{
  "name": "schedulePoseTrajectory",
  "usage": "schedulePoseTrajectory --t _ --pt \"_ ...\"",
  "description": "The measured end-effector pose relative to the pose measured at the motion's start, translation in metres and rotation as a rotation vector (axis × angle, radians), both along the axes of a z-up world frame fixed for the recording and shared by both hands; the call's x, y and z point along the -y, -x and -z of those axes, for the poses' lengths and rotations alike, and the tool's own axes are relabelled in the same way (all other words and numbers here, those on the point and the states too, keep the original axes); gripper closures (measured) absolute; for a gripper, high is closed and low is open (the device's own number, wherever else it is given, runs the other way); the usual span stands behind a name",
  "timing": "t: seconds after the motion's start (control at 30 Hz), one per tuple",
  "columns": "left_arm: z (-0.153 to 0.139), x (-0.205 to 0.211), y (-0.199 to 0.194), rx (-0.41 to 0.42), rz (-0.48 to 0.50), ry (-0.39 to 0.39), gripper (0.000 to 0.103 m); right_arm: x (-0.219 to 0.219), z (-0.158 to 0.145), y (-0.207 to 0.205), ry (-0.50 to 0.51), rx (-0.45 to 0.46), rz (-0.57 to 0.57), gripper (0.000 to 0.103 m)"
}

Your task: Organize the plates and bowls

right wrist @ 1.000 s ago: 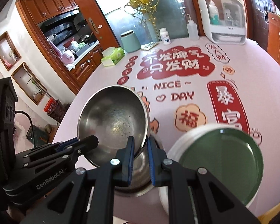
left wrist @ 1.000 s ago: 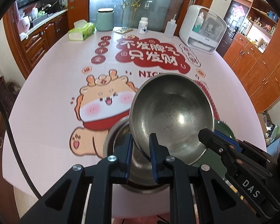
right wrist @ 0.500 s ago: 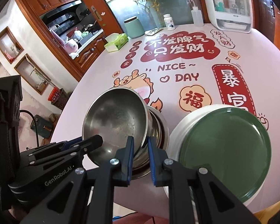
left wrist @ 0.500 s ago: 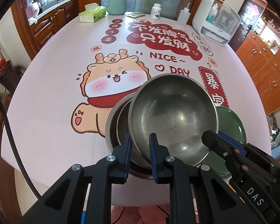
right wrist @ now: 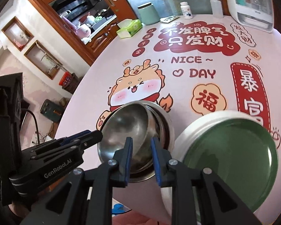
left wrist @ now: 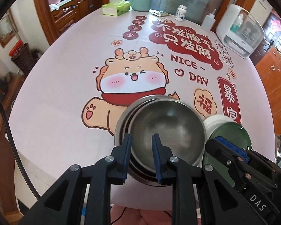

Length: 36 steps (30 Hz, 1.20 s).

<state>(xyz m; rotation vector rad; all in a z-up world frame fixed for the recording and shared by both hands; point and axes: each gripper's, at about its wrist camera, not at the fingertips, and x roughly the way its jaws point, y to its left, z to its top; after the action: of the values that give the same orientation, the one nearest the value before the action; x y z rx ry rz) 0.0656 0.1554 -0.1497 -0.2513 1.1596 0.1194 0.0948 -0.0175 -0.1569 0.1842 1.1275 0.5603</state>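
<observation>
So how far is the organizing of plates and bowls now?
Mostly done. The green plate already lies on a white plate. The top steel bowl now sits, slightly tilted, inside the lower bowl. In hand: the left tool and right tool have just been opening, each straddling its rim with a gap. Left: pull both away.

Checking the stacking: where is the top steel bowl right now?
In both wrist views the top steel bowl sits tilted inside the lower steel bowl at the table's near edge, left of the green plate, beside the printed dragon.
</observation>
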Motion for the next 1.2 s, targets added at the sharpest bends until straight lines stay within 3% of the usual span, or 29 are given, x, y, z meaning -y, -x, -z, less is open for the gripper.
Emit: schedulePoseTrajectory --t 0.3,0.6,0.7,0.77,0.93,1.2 --pt "-0.004 0.003 0.012 0.025 -0.062 0.012 0.074 0.006 0.004 0.001 -0.022 -0.028 -0.06 0.08" --pt "0.003 0.003 0.026 0.018 -0.096 0.034 0.069 0.019 0.018 0.006 -0.05 -0.114 -0.066 0.072" --pt "0.001 0.001 0.026 0.031 -0.103 0.043 0.061 0.026 0.02 0.004 -0.075 -0.144 -0.054 0.071" --pt "0.0 -0.001 0.025 0.051 -0.104 0.048 0.053 0.03 0.02 0.002 -0.086 -0.161 -0.034 0.066" --pt "-0.003 -0.009 0.017 0.082 -0.066 0.066 0.052 0.038 0.022 -0.004 -0.1 -0.186 0.029 0.059" --pt "-0.01 -0.03 0.001 0.1 0.047 0.084 0.039 0.042 0.023 -0.004 -0.134 -0.242 0.188 0.045"
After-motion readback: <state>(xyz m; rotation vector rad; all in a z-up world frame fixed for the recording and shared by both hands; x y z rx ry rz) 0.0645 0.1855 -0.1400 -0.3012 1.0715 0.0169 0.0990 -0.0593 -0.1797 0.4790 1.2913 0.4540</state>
